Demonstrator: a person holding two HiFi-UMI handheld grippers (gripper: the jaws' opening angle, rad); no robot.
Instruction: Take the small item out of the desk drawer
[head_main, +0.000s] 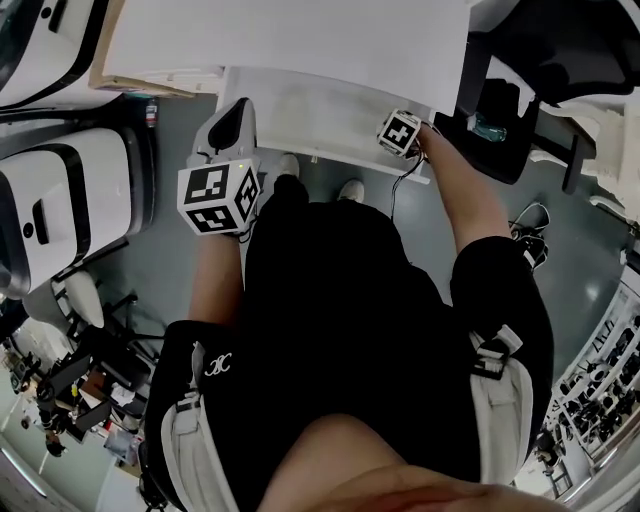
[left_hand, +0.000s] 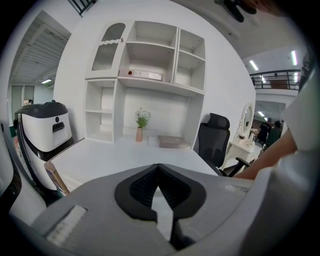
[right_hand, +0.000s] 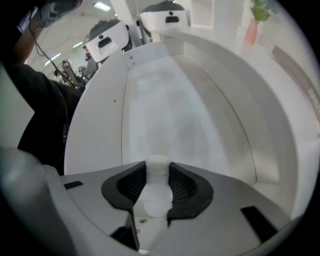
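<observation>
The white drawer (head_main: 310, 115) stands pulled out from under the white desk top (head_main: 290, 40). My right gripper (head_main: 400, 132) points straight down into the drawer's right end. In the right gripper view its black pads (right_hand: 184, 186) close on a small white item (right_hand: 157, 195), just above the pale drawer floor (right_hand: 170, 110). My left gripper (head_main: 237, 112) hovers at the drawer's left front corner. In the left gripper view it (left_hand: 159, 172) looks out over the desk (left_hand: 125, 155), its jaw tips meeting with nothing between them.
White rounded machines (head_main: 60, 200) stand on the floor to my left. A black office chair (head_main: 510, 120) is to the right of the desk. At the desk's back are a white shelf unit (left_hand: 150, 75) and a small plant vase (left_hand: 139, 131). My legs are close under the drawer.
</observation>
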